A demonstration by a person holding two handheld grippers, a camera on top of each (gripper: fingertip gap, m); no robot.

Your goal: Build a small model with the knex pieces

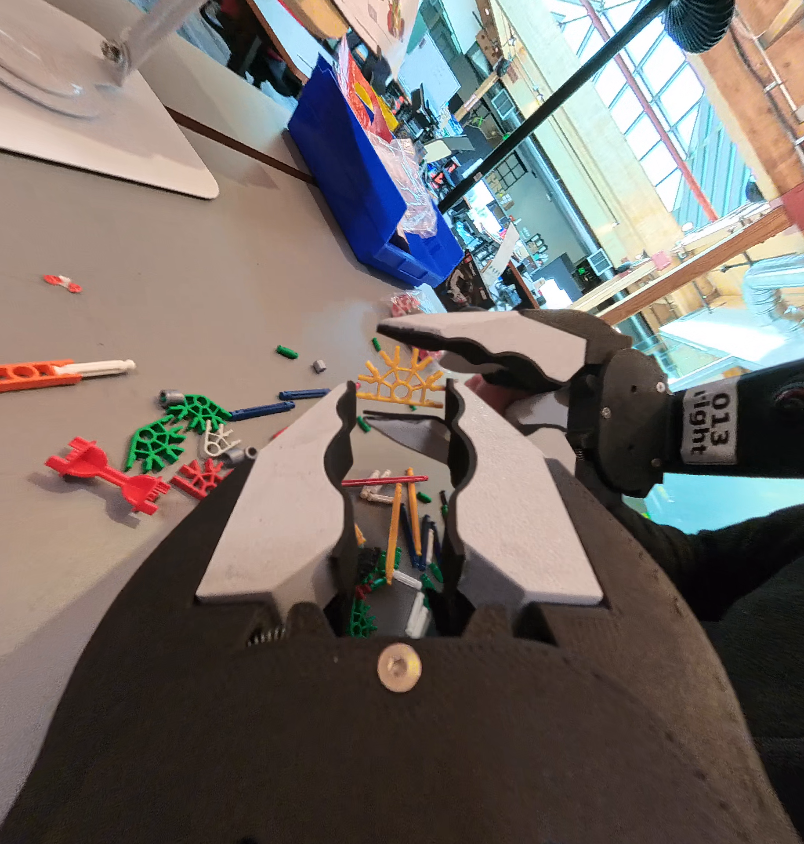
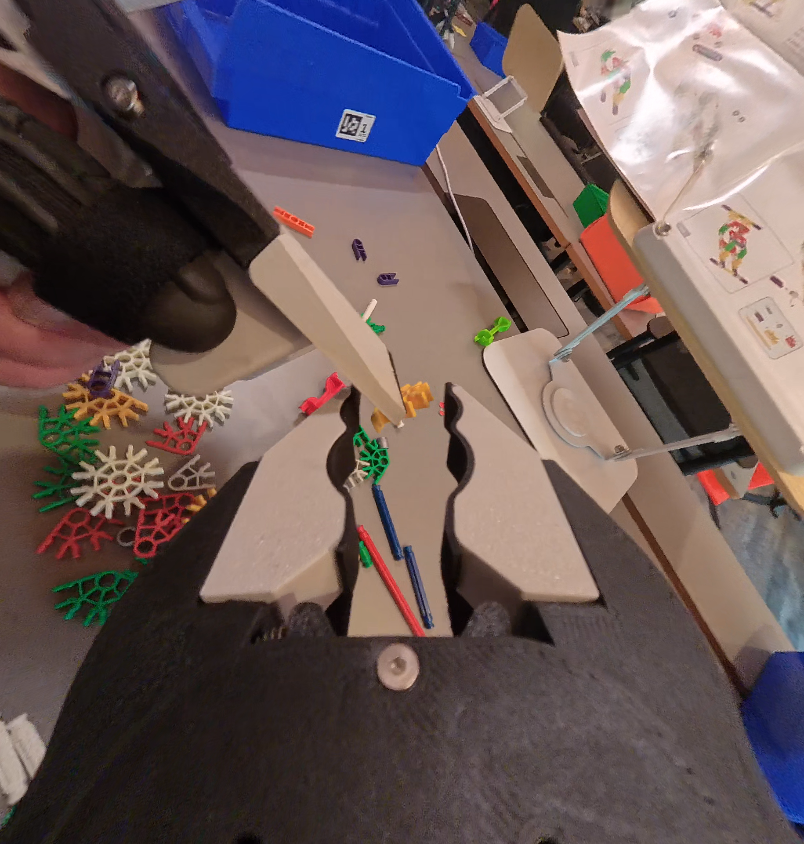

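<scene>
The left gripper [image 1: 400, 402] hangs over the grey worktop [image 1: 172, 255] with its fingers apart and nothing between them; just beyond its tips lies a yellow half-round connector [image 1: 398, 379], the landmark for everything else here; the right gripper [image 2: 402, 402] also stands open and empty, its tips just short of that same yellow connector [image 2: 414, 399], with blue rods [image 2: 386, 520] and a red rod [image 2: 388, 580] lying on the worktop under its gap; green fan-shaped connectors [image 1: 172, 429] and a red connector [image 1: 105, 475] lie to the left of the yellow piece in the left wrist view, an orange strip [image 1: 26, 377] farther out the same way. The two grippers meet almost tip to tip over the yellow connector, so I judge a collision of fingers the likeliest fault, or one finger nudging the light piece out of the other's reach; the loose rods round it could be caught along with it, and thin plastic may skate on the smooth top. The surface is matt grey and strewn with pieces; a blue bin [image 1: 359, 182] with crumpled plastic bags stands beyond the yellow connector, a white stand base [image 2: 560, 411] to its right in the right wrist view with illustrated sheets above; behind is a workshop with large windows.
</scene>
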